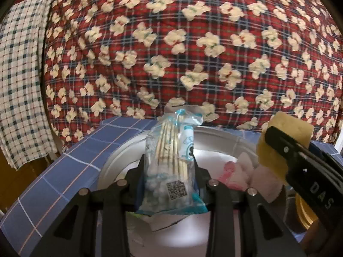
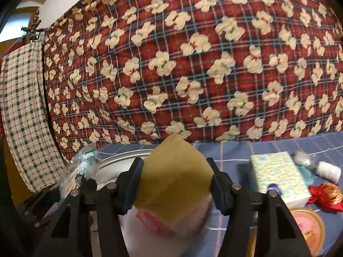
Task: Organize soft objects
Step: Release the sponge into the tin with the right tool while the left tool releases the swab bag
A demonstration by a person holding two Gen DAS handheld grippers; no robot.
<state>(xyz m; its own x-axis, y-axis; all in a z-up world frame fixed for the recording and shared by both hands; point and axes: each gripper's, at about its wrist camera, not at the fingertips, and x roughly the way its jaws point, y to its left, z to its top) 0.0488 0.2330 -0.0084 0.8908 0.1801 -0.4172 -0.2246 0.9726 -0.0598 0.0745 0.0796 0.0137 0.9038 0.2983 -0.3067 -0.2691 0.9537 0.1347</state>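
Note:
My left gripper (image 1: pixel 169 167) is shut on a clear bag of cotton swabs (image 1: pixel 171 160), held upright above a round silver basin (image 1: pixel 120 156). Pink and white soft items (image 1: pixel 238 173) lie inside the basin. My right gripper (image 2: pixel 175 180) is shut on a yellow sponge (image 2: pixel 175 175), both pads pressing its sides, over the same basin (image 2: pixel 120 156). In the left wrist view the sponge (image 1: pixel 287 128) and right gripper show at the right edge. The swab bag (image 2: pixel 83 167) appears at the left of the right wrist view.
A red plaid blanket with cream bears (image 1: pixel 182 42) hangs behind; a checked cloth (image 1: pixel 19 85) hangs at left. On the blue checked sheet (image 2: pixel 235 150) at right lie a tissue pack (image 2: pixel 278 180), a white roll (image 2: pixel 328 171), a red-gold wrapped item (image 2: pixel 325 197) and a gold-rimmed tin (image 2: pixel 308 229).

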